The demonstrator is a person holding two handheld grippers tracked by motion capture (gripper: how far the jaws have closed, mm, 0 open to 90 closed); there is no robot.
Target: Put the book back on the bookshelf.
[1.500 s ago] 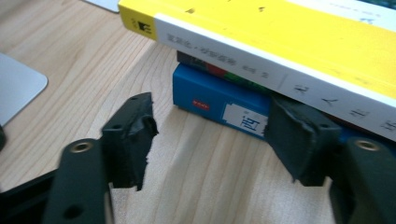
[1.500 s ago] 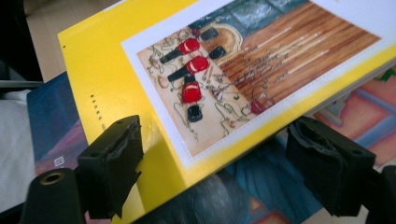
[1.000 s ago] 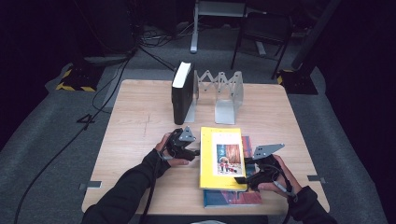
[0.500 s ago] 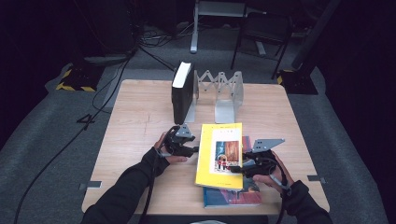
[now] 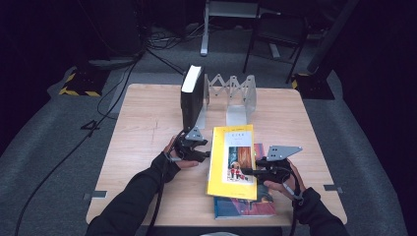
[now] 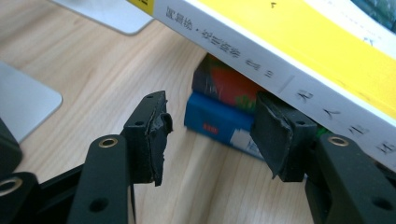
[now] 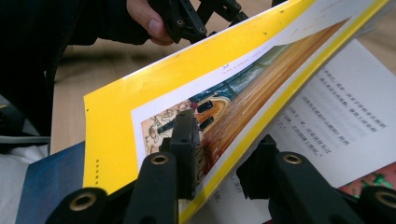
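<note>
Inspector: Right gripper (image 5: 246,171)?
Clerk: Jaws just closing, clamped on the yellow book's (image 5: 233,160) right cover, near table (image 5: 142,123) edge, over a blue book (image 5: 244,207).
Inspector: Left gripper (image 5: 205,154)?
Clerk: Released, beside the yellow book's spine. Black book (image 5: 191,96) upright farther off.

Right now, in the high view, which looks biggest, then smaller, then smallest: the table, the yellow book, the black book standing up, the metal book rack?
1. table
2. yellow book
3. black book and metal book rack: they look about alike, and both stand farther from the camera, so no ranking between them.
</note>
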